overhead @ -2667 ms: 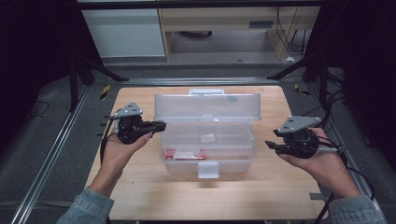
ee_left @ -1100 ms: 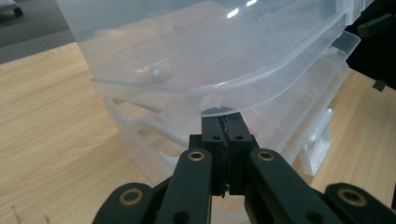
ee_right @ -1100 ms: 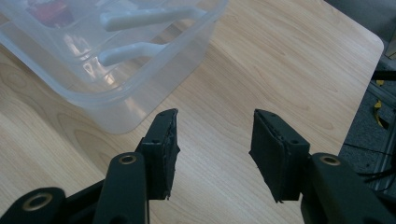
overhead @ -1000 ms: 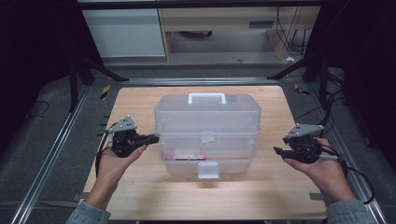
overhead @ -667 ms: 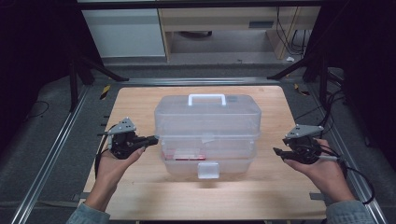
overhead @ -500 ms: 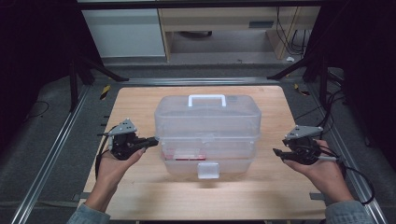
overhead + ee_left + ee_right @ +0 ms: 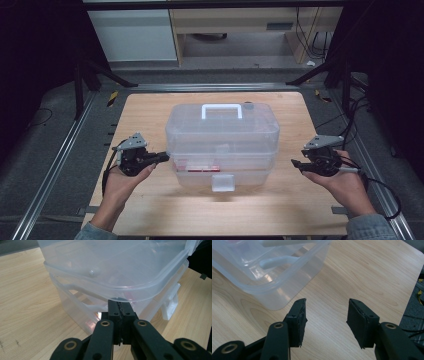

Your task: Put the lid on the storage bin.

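The clear plastic box [image 7: 222, 142] sits square in the middle of the wooden table [image 7: 150, 107], lid down, its white handle [image 7: 221, 110] on top and the white latch [image 7: 223, 182] facing the person. Something red [image 7: 197, 163] shows through the front wall, low down.

Left side now: the left gripper [image 7: 164, 157] is held level in the left hand [image 7: 122, 182], jaws pressed fully together with nothing between them, and their tip is right at the box's left end. From the left gripper view the closed tips [image 7: 119, 305] sit just under the overhanging rim of the lid [image 7: 125, 267], at or very close to the seam; whether they actually touch the plastic I can't tell.

Over on the right, the right gripper [image 7: 296, 165] rests in the right hand [image 7: 345, 185], pointing at the box's right end but apart from it. Its jaws stand about half open, empty, with bare tabletop between the pads [image 7: 299, 320] and the box corner [image 7: 277, 296] off to one side.
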Motion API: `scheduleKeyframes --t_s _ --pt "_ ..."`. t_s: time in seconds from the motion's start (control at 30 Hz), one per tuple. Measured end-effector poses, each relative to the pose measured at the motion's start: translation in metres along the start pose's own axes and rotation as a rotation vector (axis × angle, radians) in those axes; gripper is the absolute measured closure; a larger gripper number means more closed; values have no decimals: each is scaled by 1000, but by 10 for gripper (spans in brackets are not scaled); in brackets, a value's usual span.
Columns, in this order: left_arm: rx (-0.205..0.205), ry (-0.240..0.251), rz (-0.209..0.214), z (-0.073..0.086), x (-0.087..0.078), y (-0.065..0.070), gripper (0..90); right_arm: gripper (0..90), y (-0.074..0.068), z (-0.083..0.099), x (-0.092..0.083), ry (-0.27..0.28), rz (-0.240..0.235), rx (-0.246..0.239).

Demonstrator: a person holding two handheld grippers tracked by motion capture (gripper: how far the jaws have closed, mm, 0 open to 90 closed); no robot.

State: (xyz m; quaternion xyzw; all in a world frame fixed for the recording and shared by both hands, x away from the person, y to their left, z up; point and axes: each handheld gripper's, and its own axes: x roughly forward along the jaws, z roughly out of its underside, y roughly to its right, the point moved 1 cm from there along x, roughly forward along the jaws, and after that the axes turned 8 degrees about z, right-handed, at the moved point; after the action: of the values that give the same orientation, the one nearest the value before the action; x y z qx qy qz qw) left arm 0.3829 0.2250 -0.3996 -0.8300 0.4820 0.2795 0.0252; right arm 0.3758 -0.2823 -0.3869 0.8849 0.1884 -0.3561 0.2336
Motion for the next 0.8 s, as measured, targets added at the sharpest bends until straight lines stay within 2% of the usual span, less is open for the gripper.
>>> scheduleKeyframes --t_s 0.63,0.67,0.73,0.8 --pt "-5 -80 -8 22 10 -1 877 467 6 0 34 -64 4 28" --pt "-5 -88 -28 23 9 -2 853 462 6 0 35 -68 4 29" --pt "-5 -92 -71 24 5 -4 732 456 7 0 37 -71 8 34" --pt "-21 -53 -98 24 -3 -10 586 446 8 -1 38 -69 12 36"
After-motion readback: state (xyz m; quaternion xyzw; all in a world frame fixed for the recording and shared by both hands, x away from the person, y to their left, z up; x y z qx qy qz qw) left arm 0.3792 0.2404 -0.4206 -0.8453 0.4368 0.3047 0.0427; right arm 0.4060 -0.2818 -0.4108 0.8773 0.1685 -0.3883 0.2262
